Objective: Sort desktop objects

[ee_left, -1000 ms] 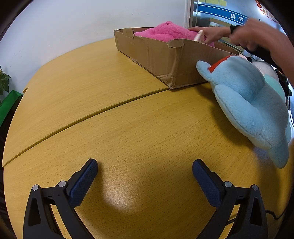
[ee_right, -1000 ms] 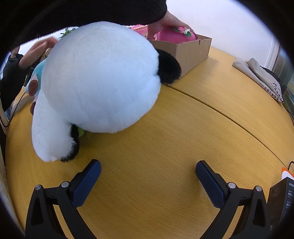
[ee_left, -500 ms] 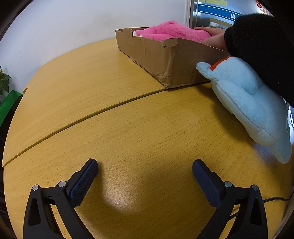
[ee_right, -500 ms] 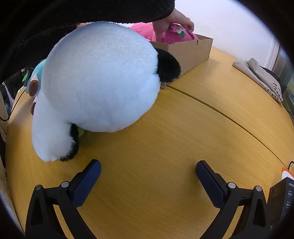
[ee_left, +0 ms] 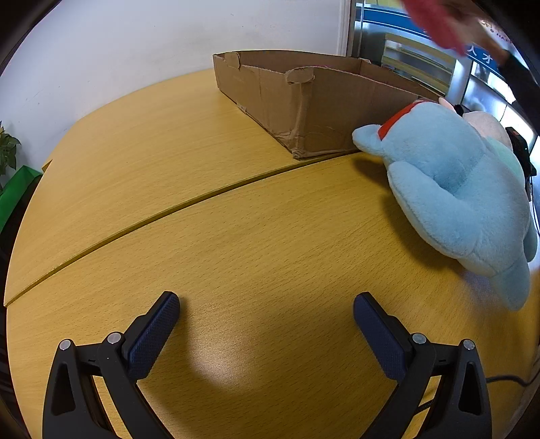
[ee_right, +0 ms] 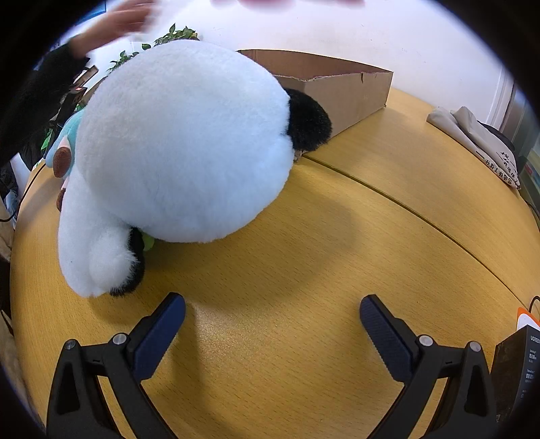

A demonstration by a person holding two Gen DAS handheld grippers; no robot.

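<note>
A brown cardboard box (ee_left: 303, 101) stands on the yellow wooden table (ee_left: 202, 219); no contents show over its rim. A light blue plush toy (ee_left: 452, 189) lies right of it. My left gripper (ee_left: 266, 317) is open and empty, low over the table, short of both. In the right wrist view a big white and black panda plush (ee_right: 179, 145) lies on the table in front of the box (ee_right: 347, 91). My right gripper (ee_right: 271, 317) is open and empty just in front of the panda. A bare hand holds a blurred pink plush (ee_left: 435, 20) high above the box.
A person's hand and dark sleeve (ee_right: 50, 77) reach in at the upper left of the right wrist view. A folded cloth bag (ee_right: 479, 141) lies at the table's right edge. A dark carton (ee_right: 516, 371) stands at the lower right. Green plants (ee_right: 168, 35) stand behind the table.
The pink plush that lay in the box has been lifted out by a hand and now blurs above it. Both grippers have stayed still and open.
</note>
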